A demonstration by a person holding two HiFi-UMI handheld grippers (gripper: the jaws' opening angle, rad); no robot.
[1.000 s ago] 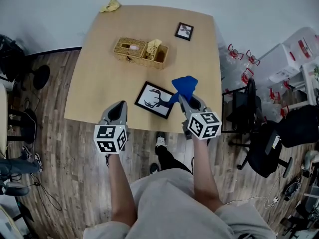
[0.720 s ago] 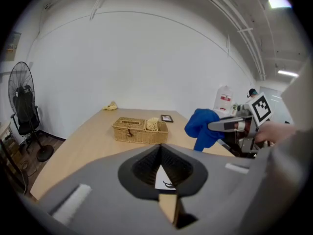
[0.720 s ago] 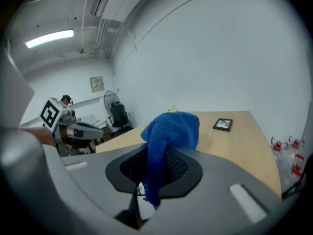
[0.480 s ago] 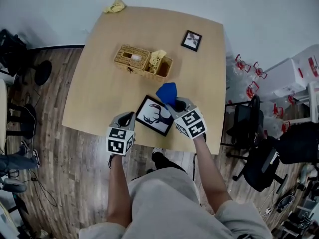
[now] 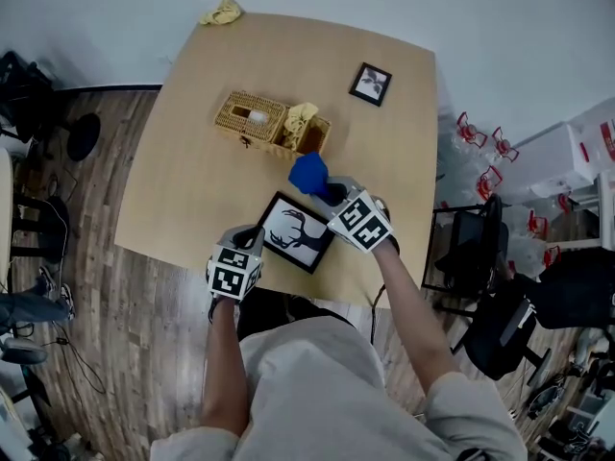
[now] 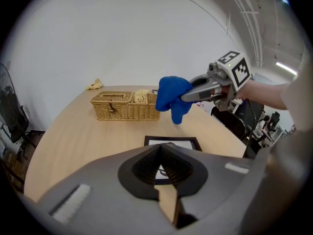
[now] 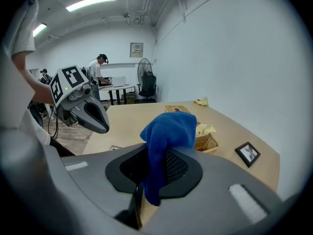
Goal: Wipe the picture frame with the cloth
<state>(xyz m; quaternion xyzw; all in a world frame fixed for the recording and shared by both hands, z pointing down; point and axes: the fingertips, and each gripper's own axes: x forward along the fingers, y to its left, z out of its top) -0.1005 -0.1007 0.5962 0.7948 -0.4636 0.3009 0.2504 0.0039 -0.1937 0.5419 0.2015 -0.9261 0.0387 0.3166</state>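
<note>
Our right gripper (image 5: 333, 196), arm reaching forward, clamps the cloth (image 5: 307, 173) above the frame (image 5: 288, 230); our left gripper (image 5: 246, 236), jaws together and empty, hovers near its corner.

Grey left gripper (image 5: 253, 230), right gripper (image 5: 329, 192) (marker cubes (image 5: 233, 269))

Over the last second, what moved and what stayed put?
The right gripper, shut on the cloth, carried it forward and left, from right of the frame to past its far corner, near the basket. The left gripper edged in to the frame's near corner. Frame, basket, small frame and yellow rag stayed put.
</note>
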